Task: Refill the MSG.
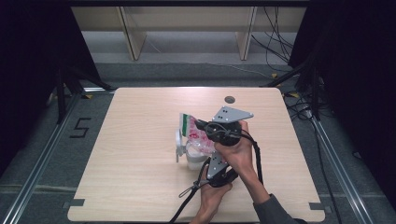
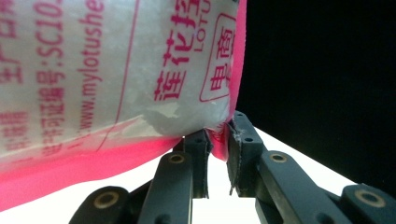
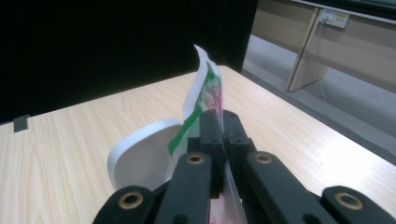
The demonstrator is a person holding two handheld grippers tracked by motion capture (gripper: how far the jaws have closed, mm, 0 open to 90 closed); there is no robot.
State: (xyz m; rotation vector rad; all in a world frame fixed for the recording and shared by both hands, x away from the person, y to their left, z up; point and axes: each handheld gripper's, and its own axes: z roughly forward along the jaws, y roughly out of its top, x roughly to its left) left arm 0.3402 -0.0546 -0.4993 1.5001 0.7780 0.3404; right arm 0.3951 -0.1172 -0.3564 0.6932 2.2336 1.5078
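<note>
Both grippers' jaws clamp a pink-edged bag (image 2: 116, 70) printed "www.mylotushe", "SC10", "LOTU".

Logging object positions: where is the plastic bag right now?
High view: the plastic bag is near table centre, held over the white cup by both grippers.

The bag (image 1: 198, 136) is a translucent plastic pouch of white powder with pink-red print, a pink sealed edge and a green-and-white band at its upper end. It is held off the table near the centre, tilted, green end uppermost. Its pink corner (image 2: 219, 133) is pinched at one end; its green edge (image 3: 201, 100) is pinched at the other. Below it stands a white container (image 1: 191, 158) with a flipped-open round lid (image 3: 140, 154), touching the bag's lower part.
</note>
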